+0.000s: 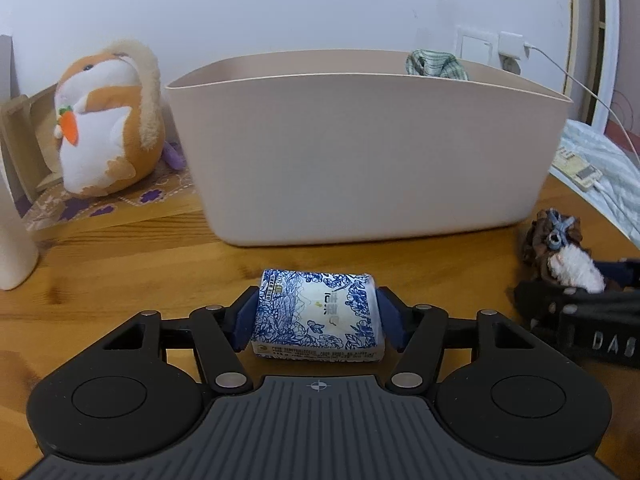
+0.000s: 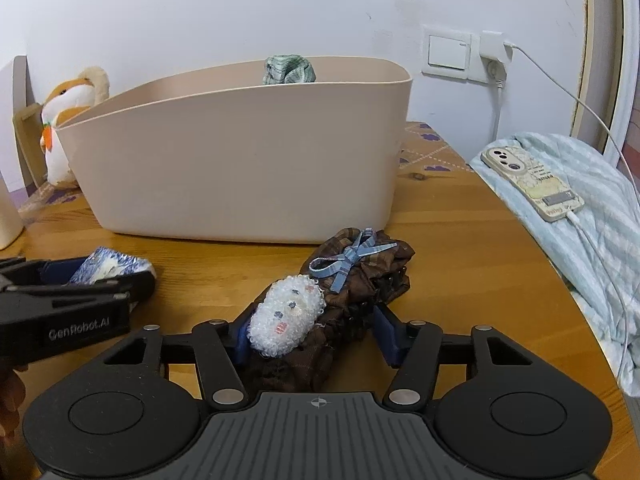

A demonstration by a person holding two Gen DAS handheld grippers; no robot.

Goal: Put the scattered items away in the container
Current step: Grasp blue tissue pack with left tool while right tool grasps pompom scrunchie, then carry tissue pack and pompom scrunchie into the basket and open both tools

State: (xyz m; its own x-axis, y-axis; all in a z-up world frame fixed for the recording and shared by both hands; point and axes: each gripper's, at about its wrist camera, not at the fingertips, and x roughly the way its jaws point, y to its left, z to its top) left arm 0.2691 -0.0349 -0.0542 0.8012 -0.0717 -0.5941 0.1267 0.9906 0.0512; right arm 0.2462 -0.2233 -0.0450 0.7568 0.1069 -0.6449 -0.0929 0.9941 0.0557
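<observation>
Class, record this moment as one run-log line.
left tool: shut on tissue pack | right tool: shut on brown cloth doll | both on table | bin: green cloth inside

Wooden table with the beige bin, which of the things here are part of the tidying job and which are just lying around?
Part of the job:
beige bin
tissue pack, between the left gripper fingers
brown cloth doll, between the right gripper fingers
green cloth, already in the bin

Just lying about:
plush hamster
phone on its charging cable
wall switch
</observation>
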